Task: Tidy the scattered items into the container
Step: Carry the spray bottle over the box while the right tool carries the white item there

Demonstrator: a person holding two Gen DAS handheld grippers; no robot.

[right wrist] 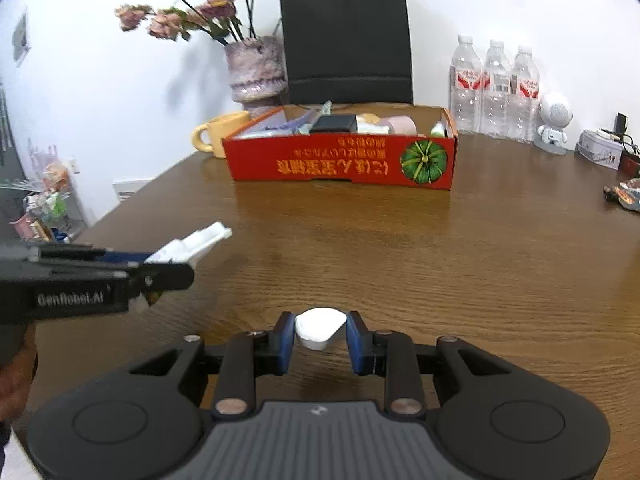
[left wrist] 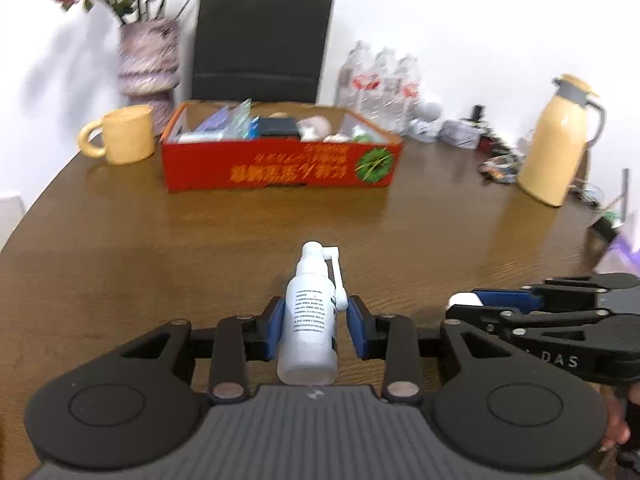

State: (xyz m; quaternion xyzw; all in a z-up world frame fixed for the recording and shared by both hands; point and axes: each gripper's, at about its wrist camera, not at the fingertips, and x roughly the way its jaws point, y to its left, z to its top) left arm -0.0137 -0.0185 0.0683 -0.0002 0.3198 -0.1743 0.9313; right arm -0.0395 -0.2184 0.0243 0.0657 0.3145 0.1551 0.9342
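Note:
My left gripper (left wrist: 316, 320) is shut on a white spray bottle (left wrist: 310, 320), held lengthwise above the wooden table, nozzle pointing toward the red cardboard box (left wrist: 280, 164). The bottle's nozzle end also shows in the right wrist view (right wrist: 192, 246), sticking out of the left gripper. My right gripper (right wrist: 320, 332) is shut on a small white cap (right wrist: 320, 326). It also shows in the left wrist view (left wrist: 464, 302) at the right, level with the left gripper. The box (right wrist: 340, 166) stands at the back of the table and holds several items.
A yellow mug (left wrist: 120, 136), a vase of dried flowers (left wrist: 148, 60) and a black paper bag (left wrist: 260, 40) stand around the box. Water bottles (right wrist: 496, 84), a small white figure (right wrist: 554, 124), a yellow thermos jug (left wrist: 556, 140) and small clutter (left wrist: 500, 168) sit at the right.

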